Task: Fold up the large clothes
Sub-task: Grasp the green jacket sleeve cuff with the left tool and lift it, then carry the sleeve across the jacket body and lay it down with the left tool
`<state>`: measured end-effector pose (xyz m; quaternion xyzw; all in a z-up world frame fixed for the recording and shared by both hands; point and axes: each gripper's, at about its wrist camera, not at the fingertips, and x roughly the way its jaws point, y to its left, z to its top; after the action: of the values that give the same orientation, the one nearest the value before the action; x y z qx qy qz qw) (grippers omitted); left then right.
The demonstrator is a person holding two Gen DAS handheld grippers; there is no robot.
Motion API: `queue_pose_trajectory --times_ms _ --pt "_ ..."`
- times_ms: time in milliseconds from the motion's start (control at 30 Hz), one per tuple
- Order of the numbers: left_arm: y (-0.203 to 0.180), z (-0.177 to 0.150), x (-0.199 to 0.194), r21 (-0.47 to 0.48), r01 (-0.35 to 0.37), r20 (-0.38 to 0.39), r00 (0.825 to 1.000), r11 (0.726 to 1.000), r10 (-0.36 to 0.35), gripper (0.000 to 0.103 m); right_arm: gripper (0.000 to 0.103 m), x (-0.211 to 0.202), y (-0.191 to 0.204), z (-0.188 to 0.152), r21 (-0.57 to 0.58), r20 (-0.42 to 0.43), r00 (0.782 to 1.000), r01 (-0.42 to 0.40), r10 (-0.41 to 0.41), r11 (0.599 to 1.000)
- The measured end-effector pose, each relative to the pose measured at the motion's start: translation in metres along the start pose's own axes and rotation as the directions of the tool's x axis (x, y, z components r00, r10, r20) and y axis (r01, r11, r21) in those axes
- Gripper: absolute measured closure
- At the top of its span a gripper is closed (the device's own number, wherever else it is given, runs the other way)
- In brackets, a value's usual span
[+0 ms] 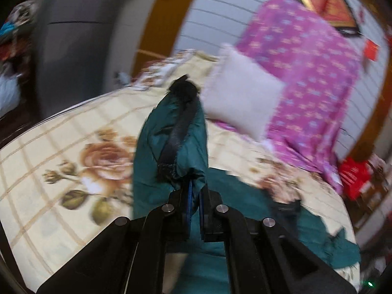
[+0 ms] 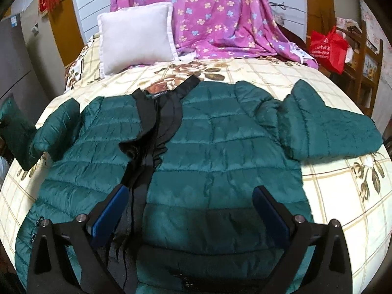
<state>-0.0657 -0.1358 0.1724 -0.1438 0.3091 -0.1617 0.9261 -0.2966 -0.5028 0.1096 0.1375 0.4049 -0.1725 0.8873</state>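
Observation:
A dark green quilted jacket [image 2: 220, 142] with black collar and front trim lies spread face up on the bed, sleeves out to both sides. My right gripper [image 2: 191, 196] is open and empty, hovering over the jacket's lower front. My left gripper [image 1: 194, 196] is shut on a bunched part of the jacket [image 1: 171, 142], green cloth with a black fuzzy edge, and holds it lifted above the bed. In the right wrist view the left sleeve end [image 2: 17, 132] stands raised at the far left.
The bed has a cream floral sheet [image 2: 330, 196]. A white pillow [image 2: 137, 34] and a purple flowered blanket [image 2: 215, 14] lie at the head. A red bag [image 2: 328, 46] hangs on a wooden chair at right. A grey cabinet [image 1: 73, 36] stands left.

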Motion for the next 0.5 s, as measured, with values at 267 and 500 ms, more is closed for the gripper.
queue_pose_trajectory --times_ms 267,500 --pt "-0.118 -0.038 -0.004 0.158 0.195 -0.09 0.979 0.968 -0.182 0.103 0.0 -0.02 -0.032 0.008 0.073 0.045 0.999 0.011 -0.014 0.997" --pt "-0.182 -0.099 0.033 0.193 0.278 -0.241 0.943 0.941 -0.229 0.103 0.0 -0.023 -0.07 0.009 0.142 0.035 0.998 0.048 -0.054 0.989"
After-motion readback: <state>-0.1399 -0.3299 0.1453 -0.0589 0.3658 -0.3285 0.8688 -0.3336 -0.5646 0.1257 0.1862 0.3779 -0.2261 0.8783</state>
